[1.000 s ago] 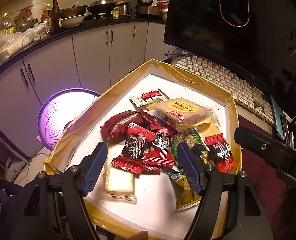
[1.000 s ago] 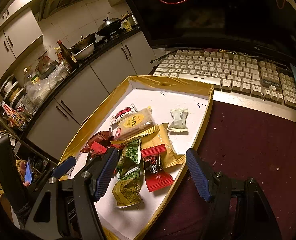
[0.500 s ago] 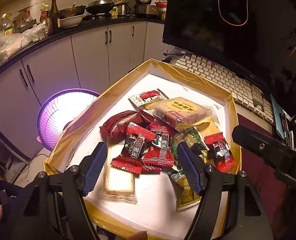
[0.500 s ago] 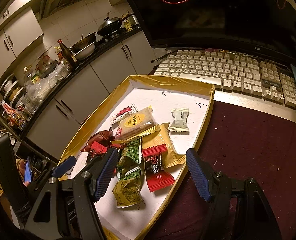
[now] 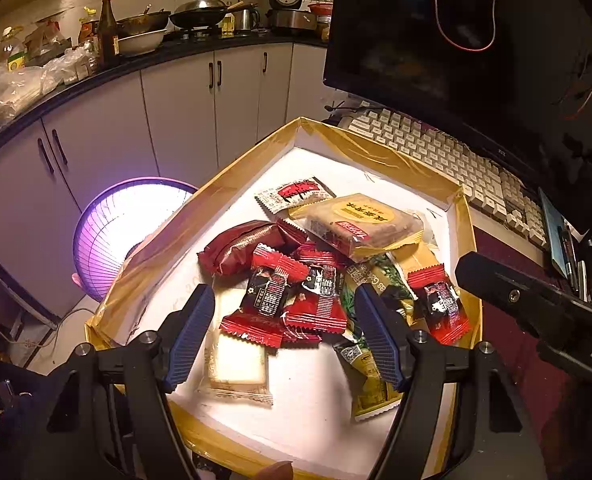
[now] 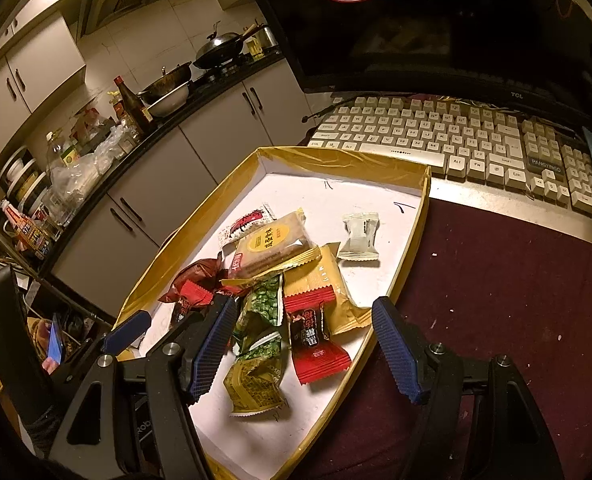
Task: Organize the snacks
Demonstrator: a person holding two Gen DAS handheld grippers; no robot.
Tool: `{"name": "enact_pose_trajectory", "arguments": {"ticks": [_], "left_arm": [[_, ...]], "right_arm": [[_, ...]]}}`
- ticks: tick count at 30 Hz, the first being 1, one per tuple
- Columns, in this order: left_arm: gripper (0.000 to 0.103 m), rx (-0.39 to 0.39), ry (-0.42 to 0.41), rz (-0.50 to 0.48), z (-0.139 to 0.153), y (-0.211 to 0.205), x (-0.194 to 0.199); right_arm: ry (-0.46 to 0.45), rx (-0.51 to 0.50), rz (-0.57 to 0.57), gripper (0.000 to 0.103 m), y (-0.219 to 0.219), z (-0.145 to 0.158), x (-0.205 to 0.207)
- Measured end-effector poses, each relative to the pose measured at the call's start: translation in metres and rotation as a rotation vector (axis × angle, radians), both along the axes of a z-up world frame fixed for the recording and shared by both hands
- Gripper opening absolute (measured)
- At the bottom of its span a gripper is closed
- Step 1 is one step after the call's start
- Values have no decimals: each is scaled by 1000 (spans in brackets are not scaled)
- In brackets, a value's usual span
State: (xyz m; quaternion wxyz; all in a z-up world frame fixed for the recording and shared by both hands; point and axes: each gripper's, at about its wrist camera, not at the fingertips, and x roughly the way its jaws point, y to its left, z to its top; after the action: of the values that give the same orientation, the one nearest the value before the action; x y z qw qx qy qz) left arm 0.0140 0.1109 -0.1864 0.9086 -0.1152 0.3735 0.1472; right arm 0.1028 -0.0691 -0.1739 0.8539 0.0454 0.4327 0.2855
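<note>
Left gripper (image 5: 284,334) hovering over snack pile (image 5: 316,280), jaws spread wide, gripping nothing; right gripper (image 6: 300,346) likewise gaping, empty, hanging above tray's near corner; snacks lying heaped in gold-rimmed tray (image 6: 412,248); 1 white packet (image 6: 360,236) sitting apart near keyboard (image 6: 456,140).

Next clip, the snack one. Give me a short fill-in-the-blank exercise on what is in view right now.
1. The snacks lie in a shallow tray whose rim is covered in ____ tape.
2. Behind the tray, in front of the dark monitor, stands a ____.
3. The small white packet lies ____ from the pile, touching no other snack.
4. The left gripper and the right gripper both have their jaws ____, with nothing gripped.

Missing words: yellow; keyboard; apart; open
</note>
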Motion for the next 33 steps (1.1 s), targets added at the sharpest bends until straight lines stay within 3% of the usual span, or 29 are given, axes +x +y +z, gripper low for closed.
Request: {"name": "enact_pose_trajectory", "arguments": {"ticks": [33], "left_arm": [[72, -5, 7, -3, -2, 1, 0]], "right_arm": [[1, 2, -2, 72, 0, -1, 0]]}}
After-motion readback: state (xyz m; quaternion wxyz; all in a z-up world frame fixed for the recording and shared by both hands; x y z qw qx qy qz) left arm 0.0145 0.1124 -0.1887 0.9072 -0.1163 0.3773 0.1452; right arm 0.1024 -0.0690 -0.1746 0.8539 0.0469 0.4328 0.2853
